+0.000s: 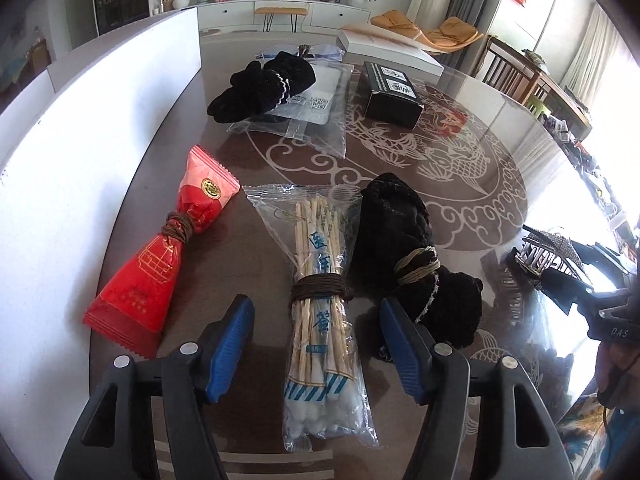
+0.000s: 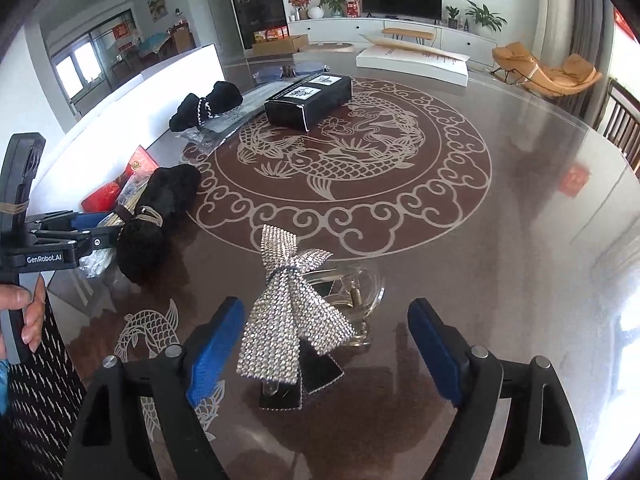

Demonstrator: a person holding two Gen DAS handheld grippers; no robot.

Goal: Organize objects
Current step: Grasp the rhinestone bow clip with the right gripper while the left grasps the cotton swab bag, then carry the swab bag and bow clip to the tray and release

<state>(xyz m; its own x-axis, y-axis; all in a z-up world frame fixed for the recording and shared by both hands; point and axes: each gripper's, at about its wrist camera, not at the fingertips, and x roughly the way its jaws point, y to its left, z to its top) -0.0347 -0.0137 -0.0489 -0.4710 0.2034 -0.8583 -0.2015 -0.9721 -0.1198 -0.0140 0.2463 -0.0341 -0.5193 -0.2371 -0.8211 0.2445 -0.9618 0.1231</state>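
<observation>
Glass tabletop, bundles laid out for sorting.
Left gripper (image 1: 316,344) gapes wide, empty, straddling the swab pack (image 1: 320,312): light, crinkly, slippery film, best pinched at its cord-tied waist. Right gripper (image 2: 326,344) is equally open over the stiff sequin bow (image 2: 292,308).

Cotton-swab packet (image 1: 320,312) between spread left gripper (image 1: 316,356) fingers.

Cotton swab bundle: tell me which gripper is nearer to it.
Left. The left gripper straddles the cotton swab bundle, jaws open; the right gripper sits apart, over the rhinestone bow.
</observation>
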